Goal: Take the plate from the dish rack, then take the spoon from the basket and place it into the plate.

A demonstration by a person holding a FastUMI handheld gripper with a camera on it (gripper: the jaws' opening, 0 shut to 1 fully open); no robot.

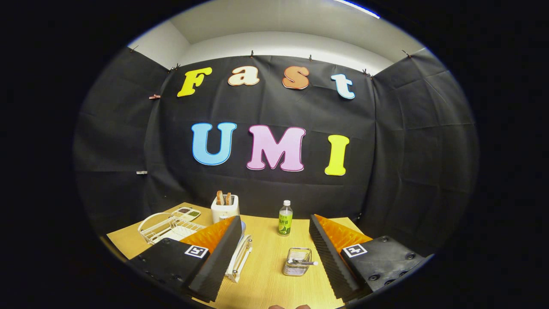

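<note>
My gripper (pixel 274 240) is open above the wooden table, its two fingers spread wide with nothing between them. A small wire basket (pixel 297 261) stands on the table between the fingers, close to the right one, with a spoon (pixel 302 262) lying across its top. A white dish rack (pixel 239 256) sits just beside and partly behind the left finger. A sliver of a pale plate (pixel 243 227) shows in it above the finger; most of the plate is hidden.
A white toaster (pixel 225 207) with bread slices stands at the back of the table. A green-labelled bottle (pixel 285 219) stands beyond the basket. A larger white wire rack (pixel 169 227) and a compartment tray (pixel 187 213) lie at the far left.
</note>
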